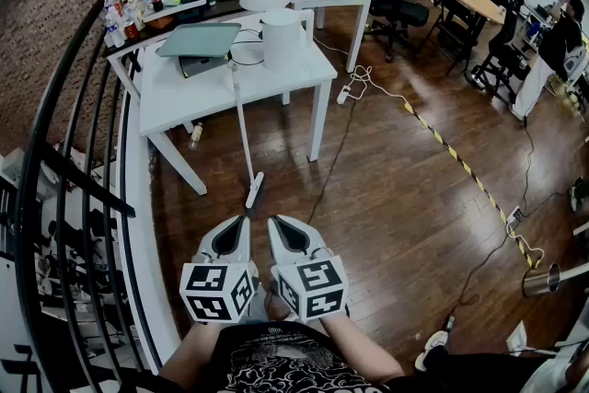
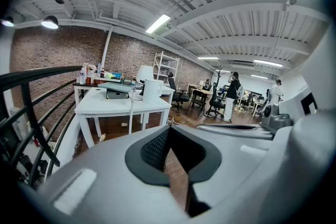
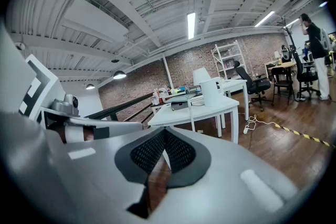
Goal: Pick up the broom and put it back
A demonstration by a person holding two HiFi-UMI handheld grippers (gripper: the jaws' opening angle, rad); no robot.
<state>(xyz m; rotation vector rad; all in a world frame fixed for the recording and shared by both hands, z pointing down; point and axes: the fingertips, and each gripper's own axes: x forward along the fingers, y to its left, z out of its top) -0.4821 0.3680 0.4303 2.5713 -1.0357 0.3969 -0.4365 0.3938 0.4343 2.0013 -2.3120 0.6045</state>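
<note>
Currently the broom (image 1: 243,129) is seen leaning against the front edge of the white table (image 1: 184,101). Its pale handle is tilted and the broom head (image 1: 255,192) is set on the wooden floor (image 1: 396,189).

The left gripper (image 1: 246,218) and the right gripper (image 1: 272,219) are held side by side low in the head view, close to the person's body. Both are pointed forward and slightly down. From the pair, the broom head is found at twelve o'clock, near the jaw tips but not touched by them. From there the handle is carried up toward eleven o'clock to the table edge.

In the left gripper view the jaws are seen brought together at their tips and empty. The handle is seen beyond them at about eleven o'clock. In the right gripper view the jaws are likewise closed and empty. There the handle is seen beyond the tips at about one o'clock, in front of the table.

A white cylinder (image 1: 281,37) and a grey tray (image 1: 198,40) are set on the table behind the broom. A black railing (image 1: 64,170) is seen at nine o'clock of the grippers.
</note>
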